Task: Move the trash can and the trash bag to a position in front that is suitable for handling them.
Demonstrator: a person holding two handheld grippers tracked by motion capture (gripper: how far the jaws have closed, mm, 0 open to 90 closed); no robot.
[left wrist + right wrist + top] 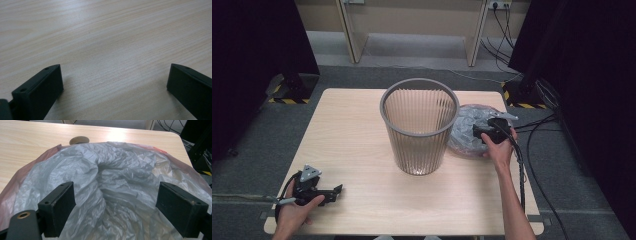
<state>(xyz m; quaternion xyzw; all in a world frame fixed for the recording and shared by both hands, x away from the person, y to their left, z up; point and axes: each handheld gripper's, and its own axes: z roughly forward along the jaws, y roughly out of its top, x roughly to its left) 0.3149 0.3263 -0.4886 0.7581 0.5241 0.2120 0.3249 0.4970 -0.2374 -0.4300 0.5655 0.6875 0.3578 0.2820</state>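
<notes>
1. Biggest thing first: the table (pixel 362 130), light wood, takes up most of the middle of the high view. Up close in the left gripper view it's just bare wood grain.

2. The bin (pixel 419 125), a grey ribbed wastebasket, stands upright right about the centre of the high view with its open mouth up. It's just beside the bag, to the bag's left in the frame; can't tell if the two actually touch.

3. The bag (pixel 464 137) is a crumpled heap of clear greyish plastic with a reddish edge, lying on the table right of centre in the high view. In the right gripper view it spreads across most of the frame, bunched into a fold down the middle (pixel 107 185).

4. The right gripper (pixel 482 132) sits over the bag, right of centre in the high view, pointing left toward the bin. Its jaws stand wide apart, one at lower left and one at lower right of its own view, with the plastic between and beneath them. Not pinching anything; whether the tips brush the plastic I can't tell.

5. The left gripper (pixel 334 192) is down at the lower left of the high view, low over bare wood near the table's front edge, well apart from the bin and bag. Jaws spread wide, nothing between them.
</notes>
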